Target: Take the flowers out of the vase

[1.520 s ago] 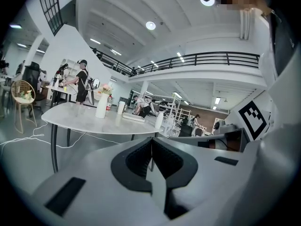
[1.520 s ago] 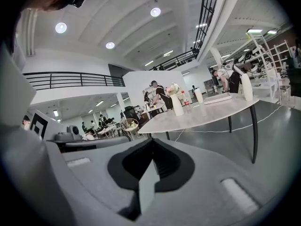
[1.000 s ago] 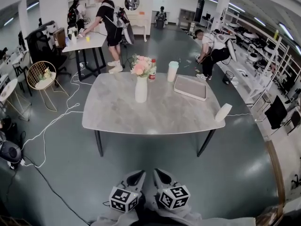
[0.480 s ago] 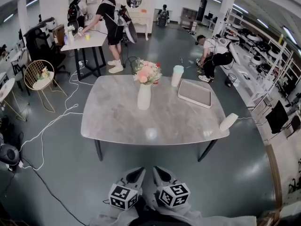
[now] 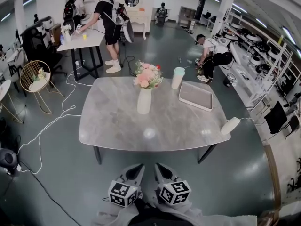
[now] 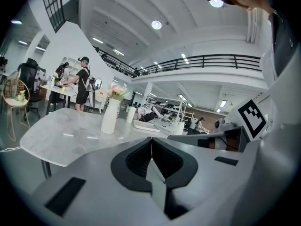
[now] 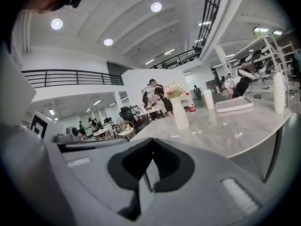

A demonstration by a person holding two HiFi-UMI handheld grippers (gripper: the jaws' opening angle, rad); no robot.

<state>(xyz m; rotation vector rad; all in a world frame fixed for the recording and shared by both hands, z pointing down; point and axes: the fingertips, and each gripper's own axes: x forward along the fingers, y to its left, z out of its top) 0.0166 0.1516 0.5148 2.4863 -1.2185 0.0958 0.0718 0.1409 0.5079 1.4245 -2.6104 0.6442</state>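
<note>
- Left gripper (image 5: 137, 168) low at 6 o'clock of the head view: jaws pressed together in the left gripper view, nothing between them.
- Right gripper (image 5: 160, 167) just beside it, on its 3 o'clock side: jaws closed tight as well, empty.
- Both aimed toward 12 o'clock, short of the near edge of the table (image 5: 117, 126), touching nothing.
- White vase (image 5: 144, 101) upright near the middle of the grey tabletop, at 12 o'clock from the grippers and well apart from them.
- Flowers (image 5: 147, 75), pink and white, standing in the mouth of the vase.
- Pale cup (image 5: 177, 77) at 2 o'clock of the vase, near it.
- Shallow tray (image 5: 195, 96) at 3 o'clock of the vase, lying flat, apart from the cup.
- White cylinder (image 5: 230, 125) at the table's right edge, at 4 o'clock of the vase.
- Beyond the table: gold wire chair (image 5: 34, 76) at 10 o'clock, white cable (image 5: 51, 121) across the floor at 9 o'clock, standing person (image 5: 106, 18) at 11 o'clock by a far table, bent-over person (image 5: 211, 55) at 1 o'clock.
</note>
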